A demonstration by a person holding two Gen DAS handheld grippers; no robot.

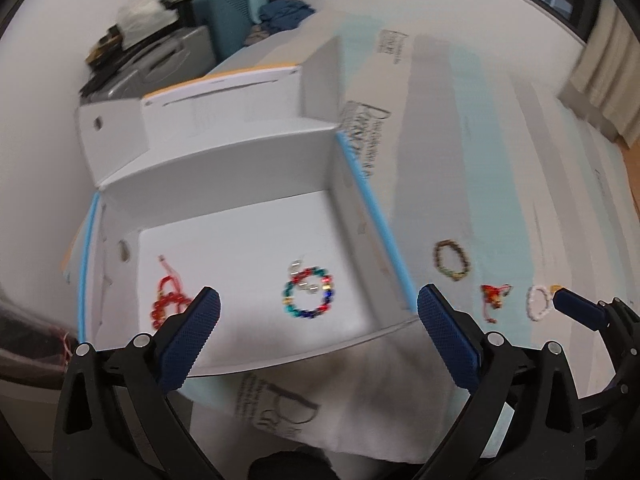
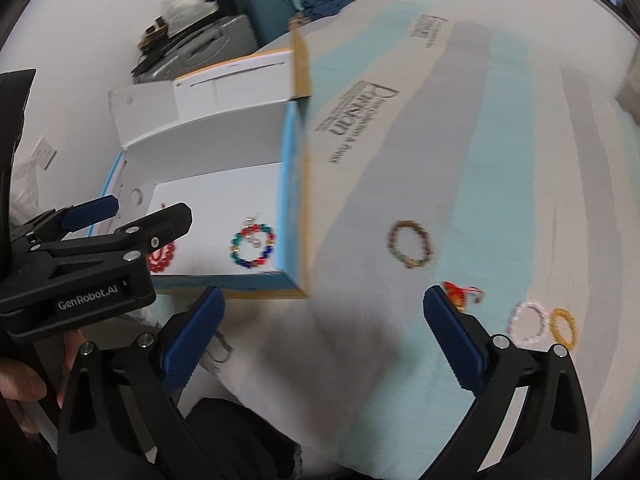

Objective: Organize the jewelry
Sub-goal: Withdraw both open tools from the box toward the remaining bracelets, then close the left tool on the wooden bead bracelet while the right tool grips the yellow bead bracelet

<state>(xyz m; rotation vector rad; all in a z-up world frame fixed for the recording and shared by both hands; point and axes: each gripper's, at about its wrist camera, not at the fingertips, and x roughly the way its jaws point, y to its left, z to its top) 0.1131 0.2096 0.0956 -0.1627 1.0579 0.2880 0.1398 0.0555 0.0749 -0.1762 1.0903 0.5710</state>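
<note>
left hand-held gripper point(image 1: 319, 334) spread wide, empty, over box point(image 1: 372, 216) w/ red bracelet point(image 1: 168, 304) + multicolour bracelet point(image 1: 308, 294) inside. right hand-held gripper point(image 2: 324, 332) also spread, empty, above bed point(image 2: 500, 160). brown point(image 2: 410, 243), red charm point(image 2: 462, 294), white point(image 2: 528, 323), yellow point(image 2: 563, 326) bracelets lie outside, near right gripper; prob. next pick.

**Jewelry count: six bracelets, one box**

- One open white cardboard box with blue rim point(image 1: 372, 216), ahead of the left claw.
- Two bracelets inside it: one red bead bracelet point(image 1: 166, 304); one multicoloured bead bracelet point(image 1: 308, 294).
- Four pieces outside, ahead of the right claw: one brown bead bracelet point(image 2: 410, 243); one red knotted cord piece point(image 2: 460, 294); one white bead bracelet point(image 2: 527, 323); one amber bead ring-shaped bracelet point(image 2: 563, 327).
</note>
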